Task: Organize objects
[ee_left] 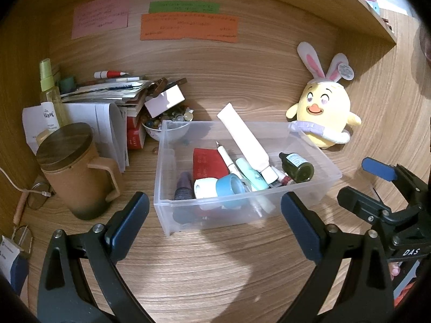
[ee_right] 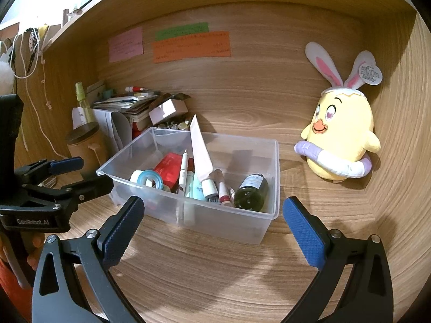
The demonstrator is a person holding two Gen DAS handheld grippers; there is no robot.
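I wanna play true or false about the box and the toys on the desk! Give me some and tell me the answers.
1. The clear box holds a dark bottle. True.
2. The yellow chick toy is inside the box. False: it stands on the desk beside it.
3. The brown mug has a wooden lid on. True.
4. The left hand-held gripper is squeezing a pen. False: it is open and empty.
5. The right hand-held gripper is open. True.
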